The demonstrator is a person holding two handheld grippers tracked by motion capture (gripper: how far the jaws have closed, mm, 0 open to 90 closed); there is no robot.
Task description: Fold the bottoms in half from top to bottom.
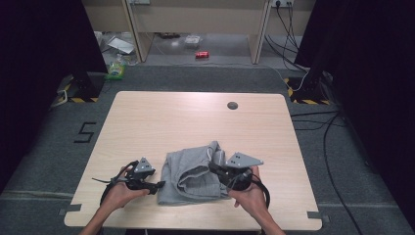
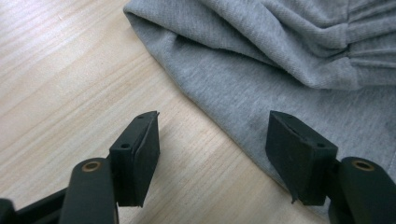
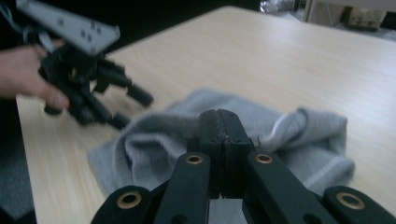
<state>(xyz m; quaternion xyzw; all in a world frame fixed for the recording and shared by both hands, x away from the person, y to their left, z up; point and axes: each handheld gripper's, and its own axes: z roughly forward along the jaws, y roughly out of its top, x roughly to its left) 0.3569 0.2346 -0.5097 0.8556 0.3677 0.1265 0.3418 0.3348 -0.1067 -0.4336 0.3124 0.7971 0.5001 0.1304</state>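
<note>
A crumpled grey knit garment (image 1: 193,176) lies on the wooden table (image 1: 195,122) near its front edge. My left gripper (image 1: 159,185) is open at the garment's left edge. In the left gripper view the edge of the garment (image 2: 280,56) runs between its two pads, one over bare wood and one over the fabric, and neither presses on it. My right gripper (image 1: 214,168) hovers at the garment's right side, jaws shut flat together (image 3: 219,116) with no fabric visible between them. The right gripper view looks over the garment (image 3: 154,144) to the left gripper (image 3: 128,107).
A small round cable port (image 1: 232,105) sits near the table's far edge, with bare wood behind and beside the garment. On the floor beyond lie a red can (image 1: 201,55) and a green packet (image 1: 116,71). Cables (image 1: 328,147) trail on the floor to the right.
</note>
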